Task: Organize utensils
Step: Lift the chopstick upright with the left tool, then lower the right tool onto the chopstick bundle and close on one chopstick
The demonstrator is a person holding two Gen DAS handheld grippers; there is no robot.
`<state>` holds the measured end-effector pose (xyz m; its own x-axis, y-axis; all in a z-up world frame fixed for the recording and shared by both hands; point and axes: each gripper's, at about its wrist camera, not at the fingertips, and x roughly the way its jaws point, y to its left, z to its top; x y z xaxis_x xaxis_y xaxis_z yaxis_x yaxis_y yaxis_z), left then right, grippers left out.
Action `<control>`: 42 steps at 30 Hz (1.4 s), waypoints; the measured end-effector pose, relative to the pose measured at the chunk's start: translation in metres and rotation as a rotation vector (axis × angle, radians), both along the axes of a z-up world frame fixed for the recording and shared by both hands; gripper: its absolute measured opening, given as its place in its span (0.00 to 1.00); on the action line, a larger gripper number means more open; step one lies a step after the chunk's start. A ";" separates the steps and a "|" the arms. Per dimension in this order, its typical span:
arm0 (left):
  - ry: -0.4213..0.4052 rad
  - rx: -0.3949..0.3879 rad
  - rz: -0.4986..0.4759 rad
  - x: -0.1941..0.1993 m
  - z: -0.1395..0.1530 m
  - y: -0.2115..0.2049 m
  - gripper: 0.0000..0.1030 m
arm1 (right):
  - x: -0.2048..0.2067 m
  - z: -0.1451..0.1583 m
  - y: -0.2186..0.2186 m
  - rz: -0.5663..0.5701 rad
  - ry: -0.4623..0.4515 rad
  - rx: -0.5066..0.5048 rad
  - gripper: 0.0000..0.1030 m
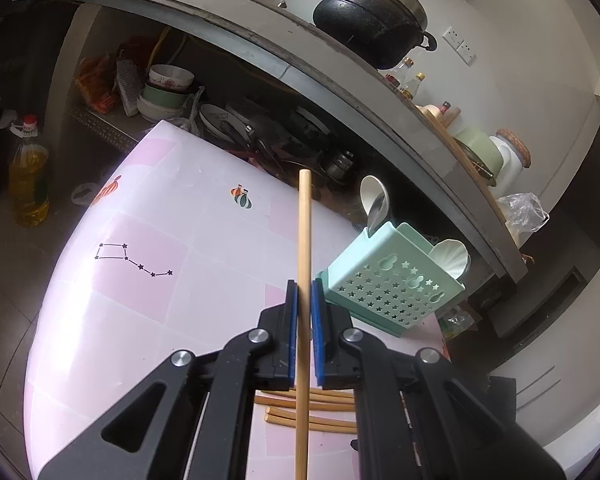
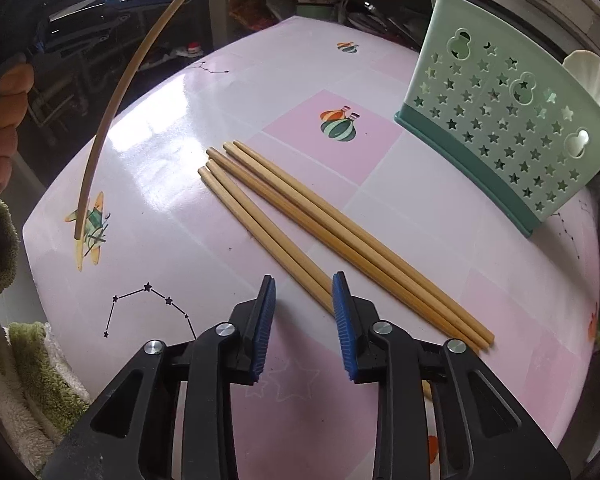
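Observation:
My left gripper (image 1: 305, 286) is shut on one wooden chopstick (image 1: 303, 224), which sticks out past the pads towards the counter. In the right wrist view that chopstick (image 2: 112, 112) hangs over the table's left side. Several more chopsticks (image 2: 340, 236) lie side by side on the pink-and-white table (image 2: 220, 80). My right gripper (image 2: 303, 280) hovers open over their near ends; the leftmost ones run under its right pad (image 2: 342, 312), untouched. The mint-green perforated utensil holder (image 2: 504, 128) (image 1: 396, 280) stands at the table's far right, with white spoons (image 1: 374, 196) in it.
A counter edge (image 1: 340, 92) curves behind the table, carrying a black pot (image 1: 372, 20), bottles and jars. Bowls and dishes (image 1: 168, 88) fill the shelf below it. An oil bottle (image 1: 30, 176) stands on the floor at left. A hand (image 2: 4, 120) and fuzzy green sleeve (image 2: 24, 360) are at left.

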<state>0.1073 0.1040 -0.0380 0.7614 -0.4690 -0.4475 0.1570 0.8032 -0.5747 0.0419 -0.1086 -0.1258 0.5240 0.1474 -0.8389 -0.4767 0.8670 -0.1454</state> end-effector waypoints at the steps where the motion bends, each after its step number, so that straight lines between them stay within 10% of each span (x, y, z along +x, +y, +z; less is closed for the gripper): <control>1: 0.001 -0.003 0.002 0.000 -0.001 0.001 0.06 | 0.000 0.000 0.000 -0.014 -0.003 -0.007 0.14; 7: 0.010 -0.008 0.011 0.000 -0.004 0.006 0.06 | -0.004 -0.001 -0.001 -0.038 -0.017 -0.063 0.02; 16: 0.007 -0.015 0.023 -0.002 -0.005 0.011 0.06 | -0.001 0.013 0.026 0.130 -0.046 -0.011 0.19; 42: 0.004 -0.022 0.057 -0.002 -0.006 0.022 0.06 | 0.033 -0.010 0.074 0.492 -0.015 -0.212 0.11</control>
